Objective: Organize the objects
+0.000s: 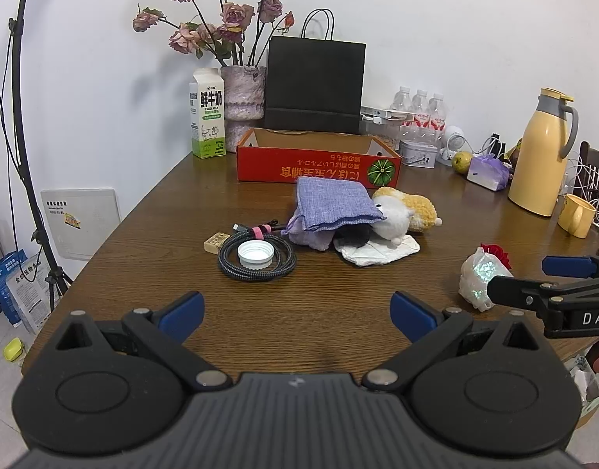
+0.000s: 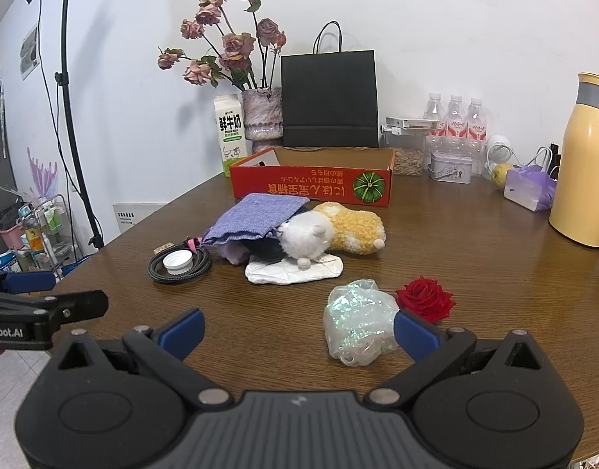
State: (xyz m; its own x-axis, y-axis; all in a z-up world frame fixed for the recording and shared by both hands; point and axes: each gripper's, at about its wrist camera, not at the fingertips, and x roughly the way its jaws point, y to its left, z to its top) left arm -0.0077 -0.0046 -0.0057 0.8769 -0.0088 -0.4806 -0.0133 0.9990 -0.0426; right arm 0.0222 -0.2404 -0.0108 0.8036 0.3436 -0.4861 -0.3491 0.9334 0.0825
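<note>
Both jaws wide, holding nothing: left gripper [image 1: 297,314] over bare near worktop [image 1: 151,234], right gripper [image 2: 299,330] near iridescent bag [image 2: 358,320]; red rose [image 2: 426,299] just beside bag.

My brown wooden bench [image 2: 475,258] carries a red box [image 2: 311,185] toward its far edge, a coiled cable [image 2: 180,269] (white cap [image 2: 177,262] inside), a white packet [image 2: 295,269], a glittery bag [image 2: 358,320] and a red rose [image 2: 426,297] nearer my edge.
</note>
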